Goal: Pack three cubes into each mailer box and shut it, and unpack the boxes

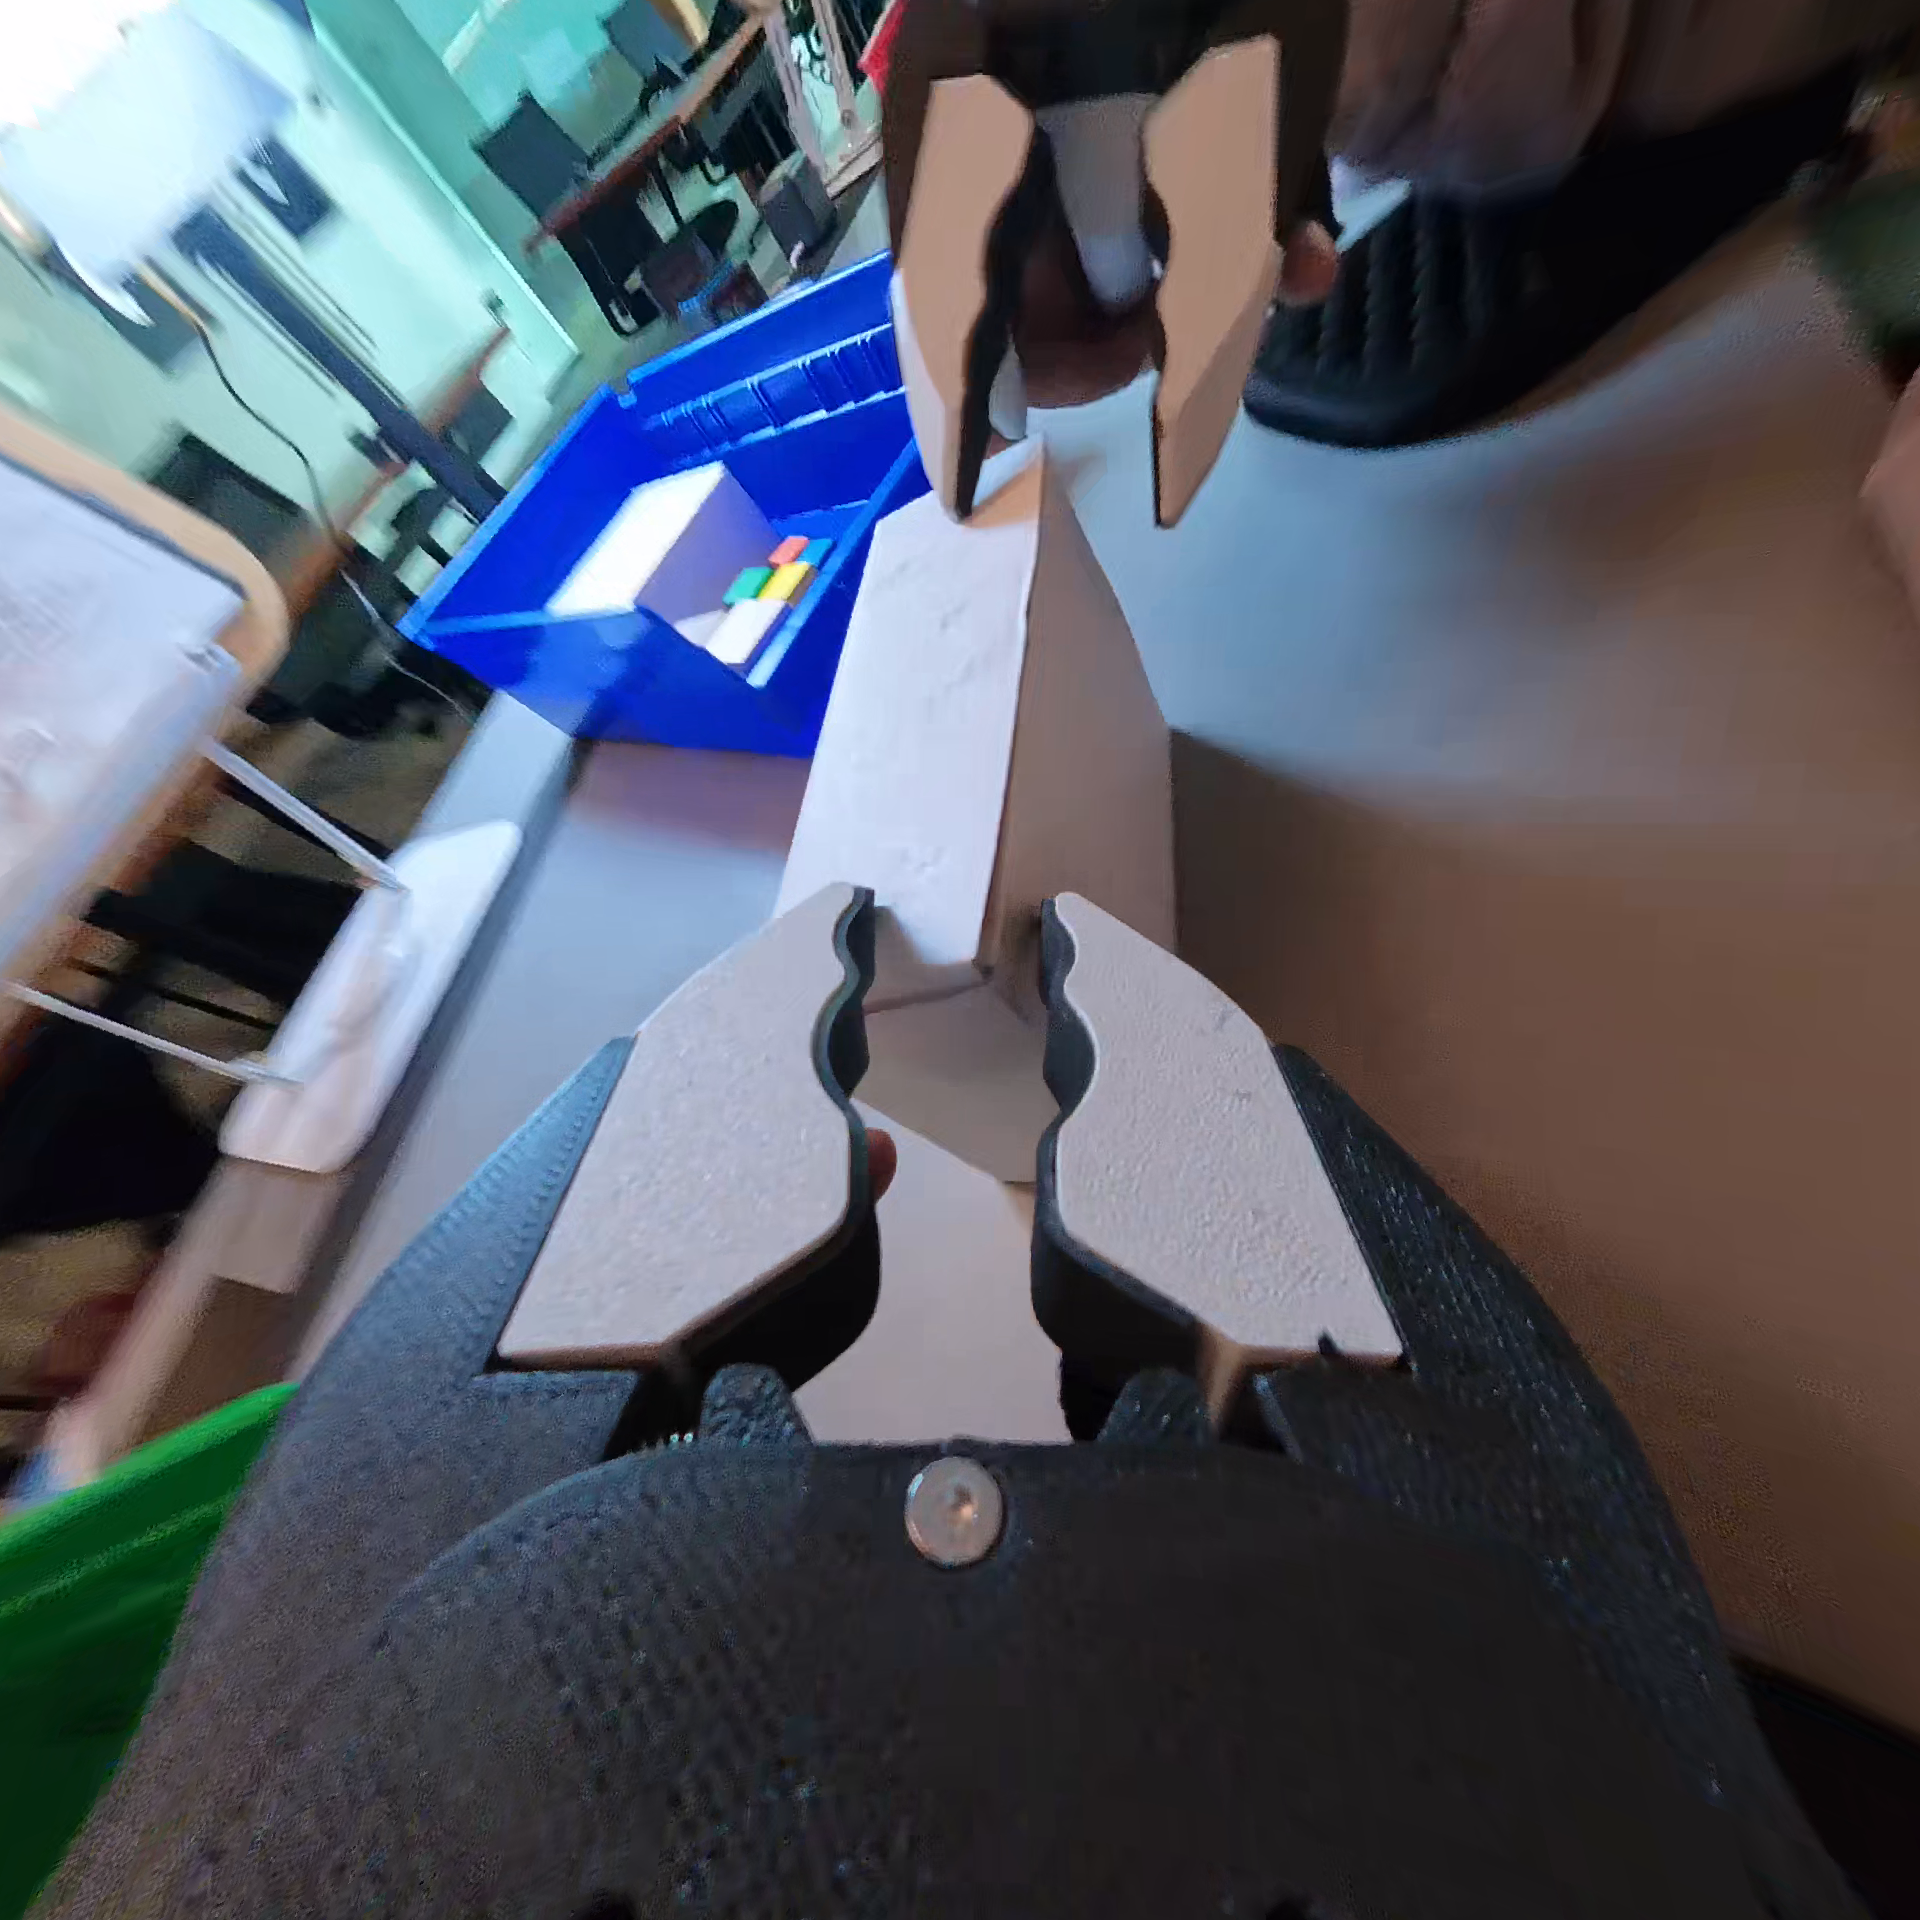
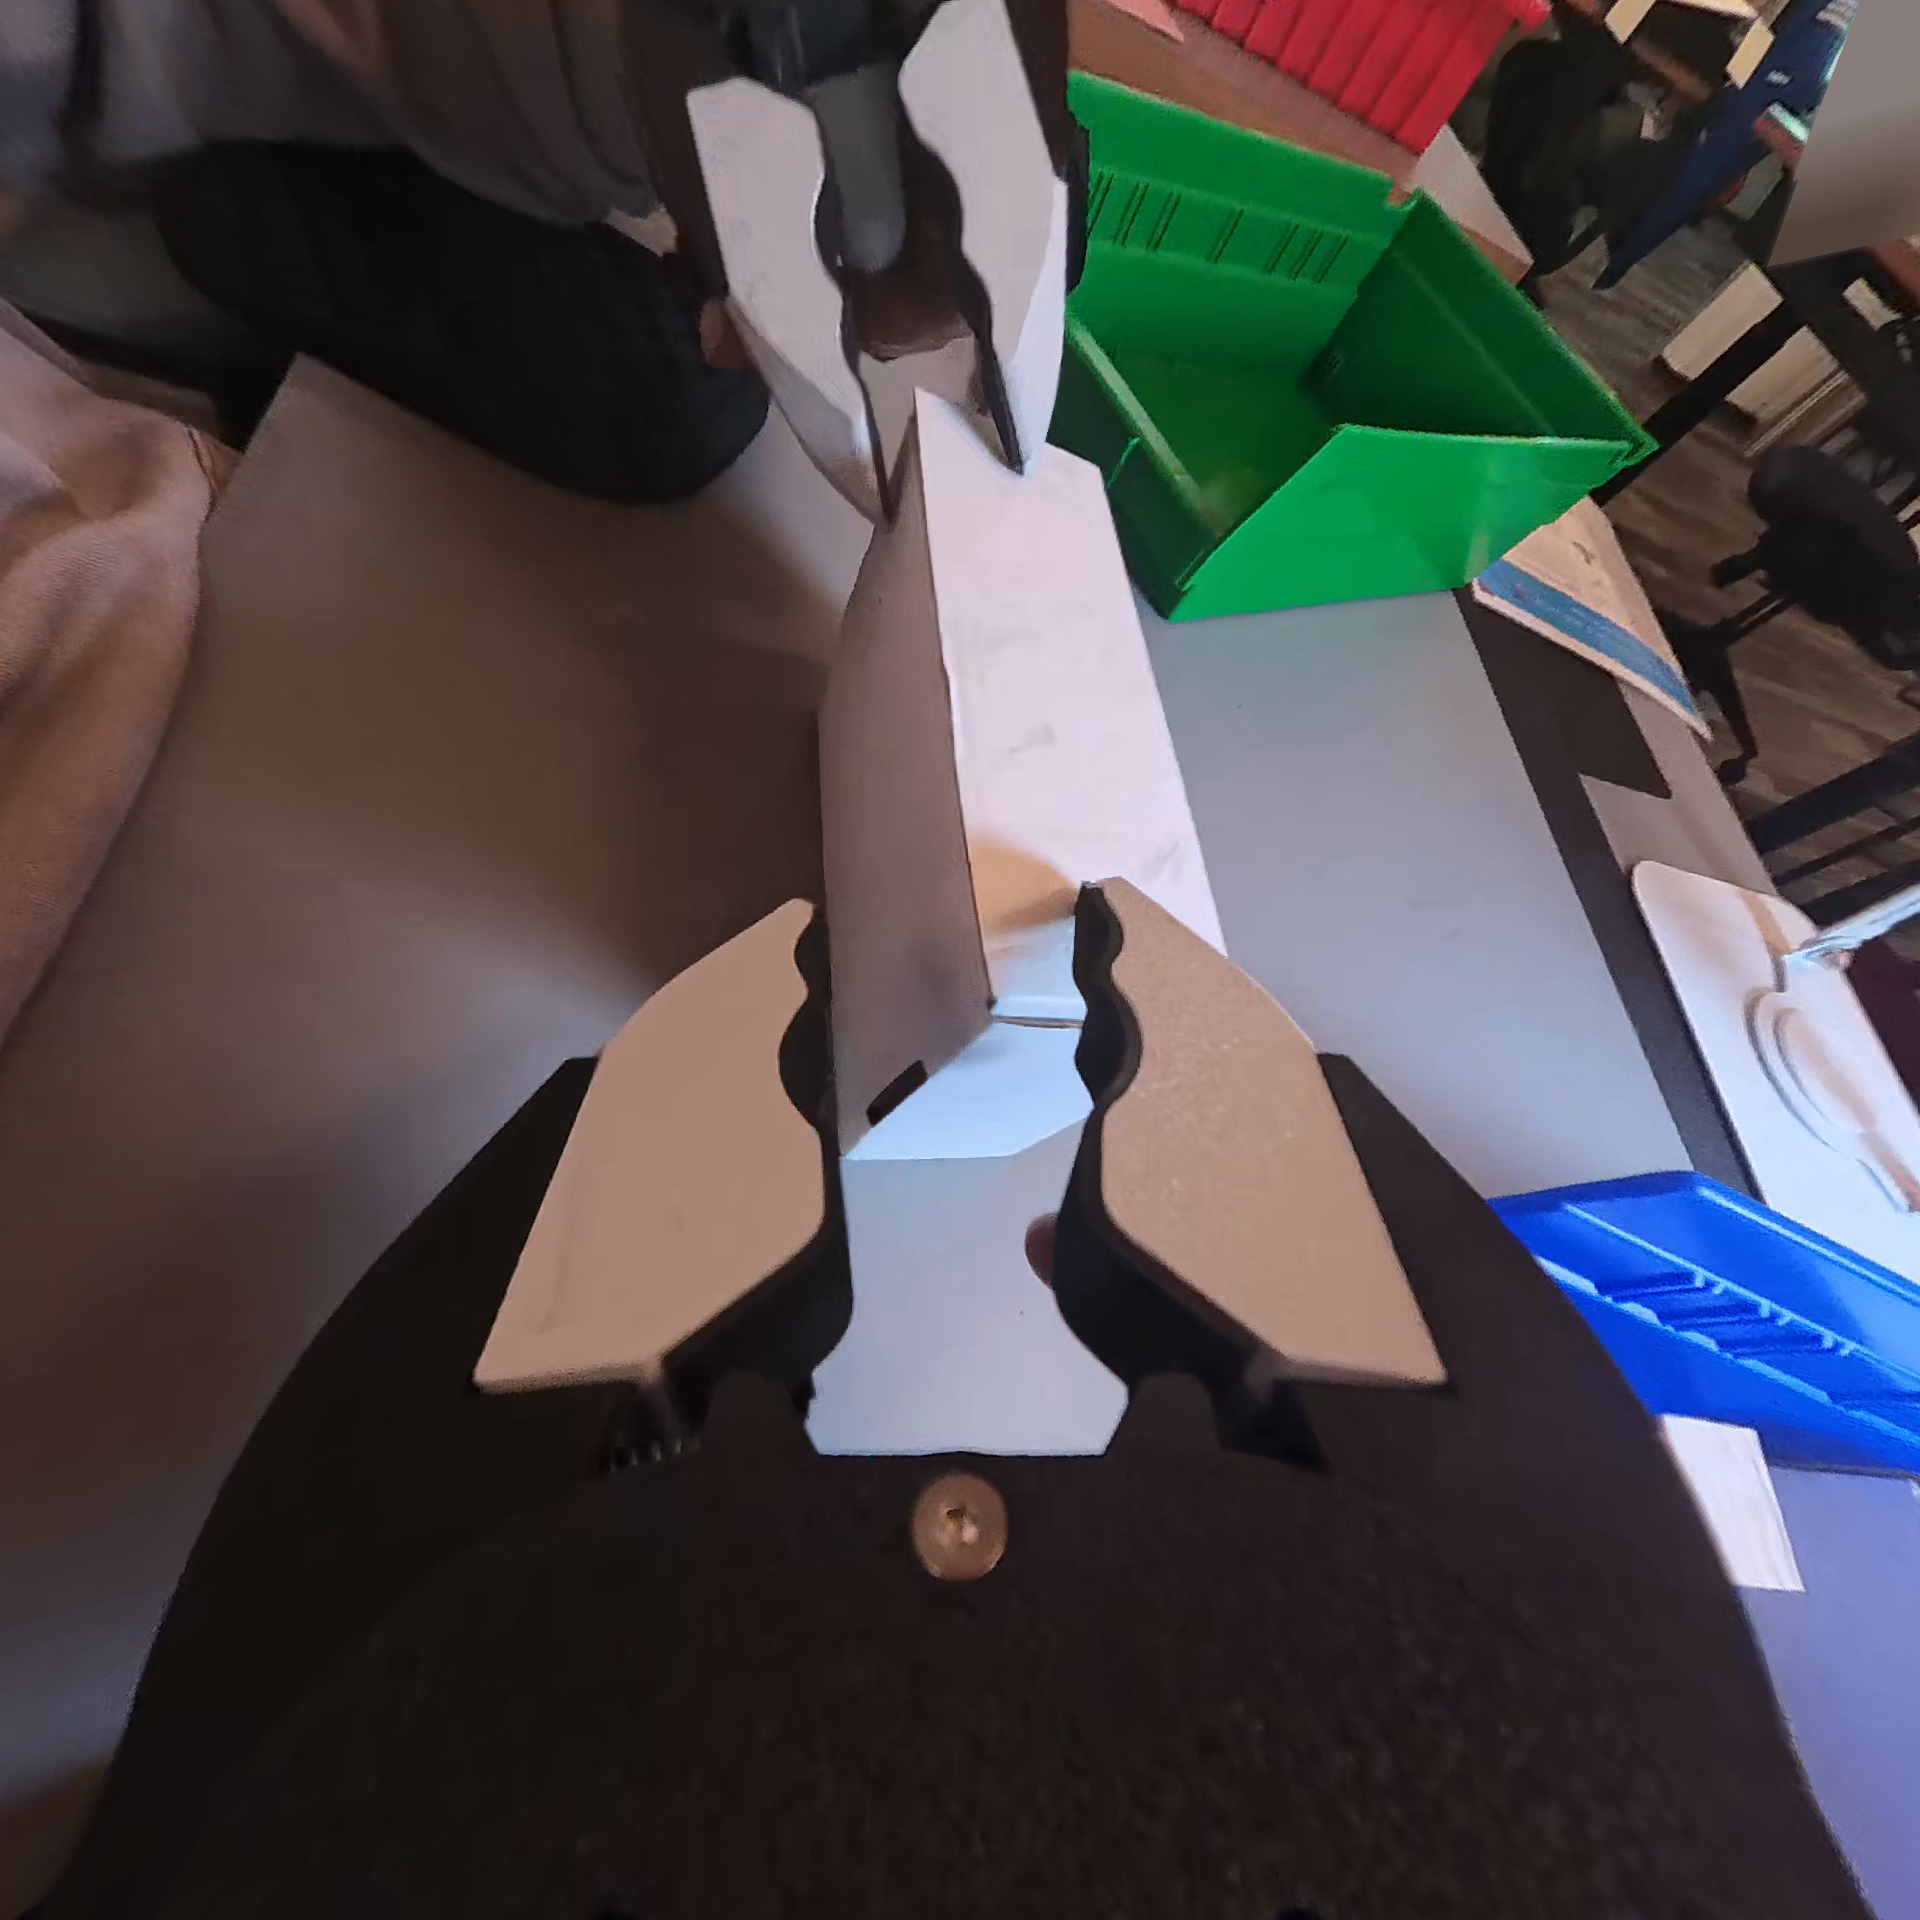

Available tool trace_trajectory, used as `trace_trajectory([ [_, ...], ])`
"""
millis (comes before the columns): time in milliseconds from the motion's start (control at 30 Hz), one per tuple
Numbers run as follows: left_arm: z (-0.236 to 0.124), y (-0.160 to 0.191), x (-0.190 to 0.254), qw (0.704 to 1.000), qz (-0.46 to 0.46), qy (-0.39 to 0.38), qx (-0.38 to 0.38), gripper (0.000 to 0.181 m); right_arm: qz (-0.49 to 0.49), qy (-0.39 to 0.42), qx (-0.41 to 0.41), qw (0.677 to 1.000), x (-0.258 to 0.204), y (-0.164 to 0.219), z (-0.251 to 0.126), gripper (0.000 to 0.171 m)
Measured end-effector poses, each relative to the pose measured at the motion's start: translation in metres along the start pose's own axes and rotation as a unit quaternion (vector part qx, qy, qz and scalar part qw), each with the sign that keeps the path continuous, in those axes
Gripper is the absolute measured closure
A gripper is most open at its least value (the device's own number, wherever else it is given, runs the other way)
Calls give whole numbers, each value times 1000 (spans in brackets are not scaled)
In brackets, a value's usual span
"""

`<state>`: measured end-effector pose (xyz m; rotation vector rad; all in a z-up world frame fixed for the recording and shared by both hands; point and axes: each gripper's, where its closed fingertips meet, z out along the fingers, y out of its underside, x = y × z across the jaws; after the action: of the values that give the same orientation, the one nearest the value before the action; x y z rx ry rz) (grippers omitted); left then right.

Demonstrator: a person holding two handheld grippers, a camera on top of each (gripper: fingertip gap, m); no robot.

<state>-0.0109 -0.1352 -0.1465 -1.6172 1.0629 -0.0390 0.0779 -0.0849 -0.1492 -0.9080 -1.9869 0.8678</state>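
Left gripper (image 1: 956,940) is narrowed around one end of the mailer box (image 1: 935,727) flap, right gripper (image 2: 951,935) likewise at the other end, jaws part-closed but gaps showing, so no firm pinch. The box sits on the table (image 2: 1351,831) between them. Thin, light cardboard, stiff along the fold (it'll buckle if squeezed mid-span); take the edge near the corners. Count: one box here, one blue bin (image 1: 623,644) with several coloured cubes (image 1: 779,582), one green bin (image 2: 1351,416).
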Motion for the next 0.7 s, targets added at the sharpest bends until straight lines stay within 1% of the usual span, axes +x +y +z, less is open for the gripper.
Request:
trace_trajectory([
  [33,1,1,1,999,39,-16,-8,149,-9,4,-2,1000,0,1,0,127],
  [67,1,2,1,998,53,-26,-19,147,-10,6,-2,1000,0,1,0,126],
  [267,4,7,3,990,110,-78,-43,141,-8,15,0,1000,1,0,1,127],
  [400,5,9,4,978,170,-105,-65,139,6,19,3,1000,2,-1,1,130],
  [533,5,9,4,984,142,-105,-37,139,55,2,20,998,1,-4,0,129],
  [600,5,7,4,986,126,-103,-31,139,63,-6,11,998,0,-5,0,125],
  [700,1,-1,4,996,31,-76,20,140,48,-2,-27,998,1,-11,-3,118],
])
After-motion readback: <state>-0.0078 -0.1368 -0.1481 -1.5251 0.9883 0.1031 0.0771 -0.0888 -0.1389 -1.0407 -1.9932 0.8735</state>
